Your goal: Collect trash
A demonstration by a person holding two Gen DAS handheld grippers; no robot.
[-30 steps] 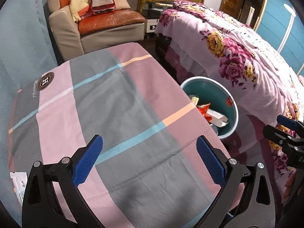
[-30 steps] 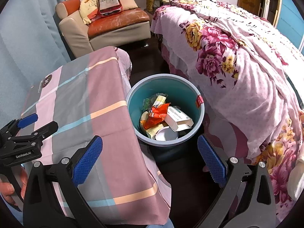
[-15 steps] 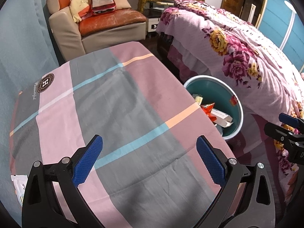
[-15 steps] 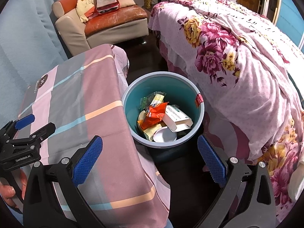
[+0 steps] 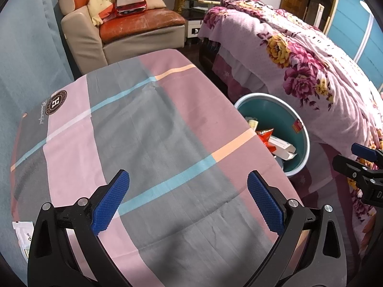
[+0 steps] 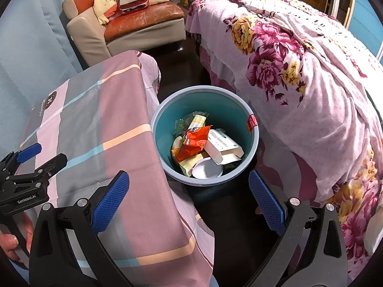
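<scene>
Trash [image 6: 205,148] in one bin [image 6: 253,143]; two empty grippers [image 5: 188,191] [image 6: 189,191]

Bin [image 5: 304,141] near side hidden behind tablecloth [image 5: 153,129]; white packet [image 5: 22,235] cut off at left edge, print unreadable.

A home bedroom: floral-quilted bed [image 6: 299,55], worn sofa [image 6: 134,24] (cushions piled on it), curtain [image 5: 28,55].

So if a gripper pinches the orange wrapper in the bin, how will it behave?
The orange wrapper looks creased and thin, so probably floppy and very light. Its glossy surface may slip between pads. It lies loose on other trash in the bin, so it should lift freely.
</scene>
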